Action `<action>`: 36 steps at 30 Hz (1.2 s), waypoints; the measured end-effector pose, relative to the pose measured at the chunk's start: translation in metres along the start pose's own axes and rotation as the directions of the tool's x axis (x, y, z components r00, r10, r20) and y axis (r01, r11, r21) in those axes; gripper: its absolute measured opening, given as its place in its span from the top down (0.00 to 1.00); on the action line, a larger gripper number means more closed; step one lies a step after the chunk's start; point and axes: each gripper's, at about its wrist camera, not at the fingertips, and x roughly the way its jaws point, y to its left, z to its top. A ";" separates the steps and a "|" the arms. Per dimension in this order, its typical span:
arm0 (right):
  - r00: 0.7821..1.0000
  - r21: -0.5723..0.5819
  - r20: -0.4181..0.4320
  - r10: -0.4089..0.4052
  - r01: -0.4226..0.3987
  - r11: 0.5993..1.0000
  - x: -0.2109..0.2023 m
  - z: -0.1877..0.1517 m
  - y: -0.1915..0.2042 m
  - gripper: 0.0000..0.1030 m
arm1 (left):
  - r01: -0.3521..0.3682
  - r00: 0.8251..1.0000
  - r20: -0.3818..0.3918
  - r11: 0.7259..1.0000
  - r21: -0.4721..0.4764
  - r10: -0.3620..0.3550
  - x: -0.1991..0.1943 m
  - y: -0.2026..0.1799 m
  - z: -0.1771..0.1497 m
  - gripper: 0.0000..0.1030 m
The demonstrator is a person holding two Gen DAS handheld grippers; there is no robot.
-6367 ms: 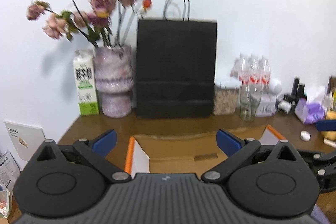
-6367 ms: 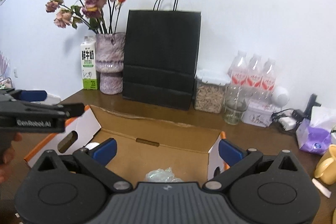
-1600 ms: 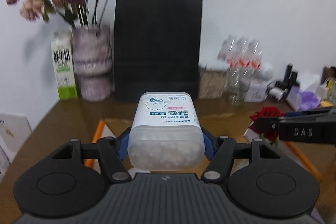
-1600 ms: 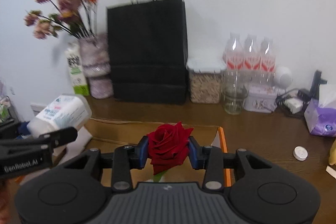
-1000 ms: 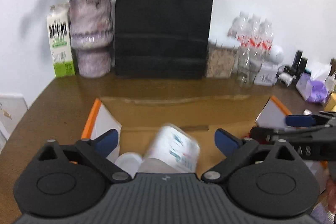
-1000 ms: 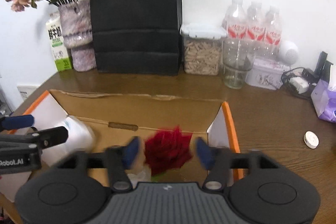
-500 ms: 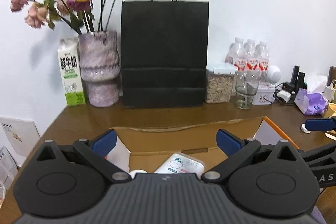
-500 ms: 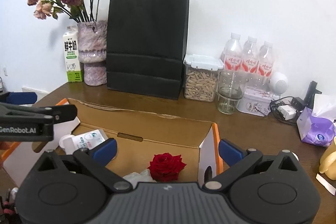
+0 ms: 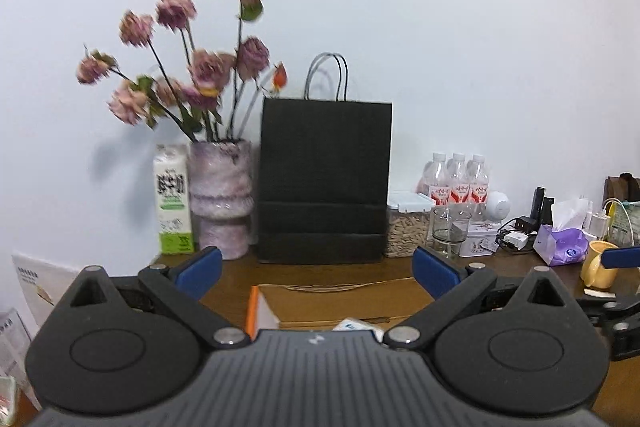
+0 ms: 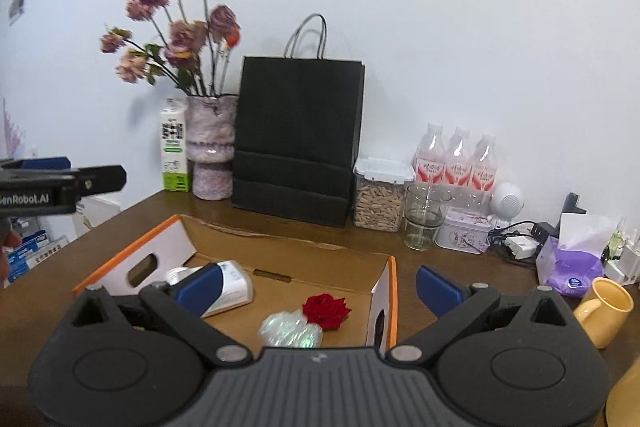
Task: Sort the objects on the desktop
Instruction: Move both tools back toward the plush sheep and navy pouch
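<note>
Grippers both wide, empty: left gripper (image 9: pixel 316 269), right gripper (image 10: pixel 318 285). Mug (image 10: pixel 604 311) near table's right edge; careless right reach could knock it. Rose (image 10: pixel 326 310), bottle (image 10: pixel 228 287) sit in box (image 10: pixel 136 261).

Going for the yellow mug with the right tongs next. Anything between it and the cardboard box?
Nothing visible does. The yellow mug stands on bare table just right of the cardboard box, whose top is open. The right tongs are open and empty.

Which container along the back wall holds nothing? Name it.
The clear glass cup, standing between the seed-filled canister and the patterned tin: you see straight through it, unlike the others.
</note>
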 end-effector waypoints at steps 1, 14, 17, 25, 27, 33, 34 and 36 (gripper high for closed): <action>1.000 -0.005 0.005 0.009 -0.009 1.000 -0.010 -0.004 0.002 0.00 | -0.008 1.000 0.007 1.000 0.005 0.008 -0.009 0.003 -0.002 0.00; 0.999 -0.022 0.025 0.045 -0.044 0.999 -0.099 -0.079 0.024 0.00 | -0.088 0.995 -0.038 0.996 -0.002 0.088 -0.087 0.042 -0.061 0.00; 0.999 -0.014 0.008 0.046 -0.046 0.999 -0.110 -0.102 0.032 0.00 | -0.114 0.991 -0.073 0.993 -0.034 0.111 -0.100 0.049 -0.079 0.00; 0.999 0.057 -0.047 0.024 -0.021 0.998 -0.125 -0.159 0.053 0.00 | -0.144 0.983 -0.136 0.981 -0.130 0.126 -0.124 0.057 -0.127 0.00; 0.999 0.076 -0.050 0.012 -0.009 0.997 -0.128 -0.170 0.056 0.01 | -0.149 0.977 -0.174 0.980 -0.132 0.125 -0.124 0.054 -0.142 0.00; 0.994 0.092 -0.109 0.019 -0.009 0.996 -0.123 -0.190 0.068 0.09 | -0.093 0.972 -0.229 0.985 -0.147 0.058 -0.116 0.045 -0.157 0.00; 0.994 0.083 -0.106 0.014 -0.005 0.997 -0.124 -0.189 0.070 0.09 | -0.081 0.973 -0.224 0.986 -0.142 0.048 -0.116 0.043 -0.156 0.00; 0.995 0.077 -0.096 0.008 -0.001 0.997 -0.125 -0.186 0.073 0.09 | -0.072 0.975 -0.217 0.987 -0.141 0.040 -0.116 0.043 -0.155 0.00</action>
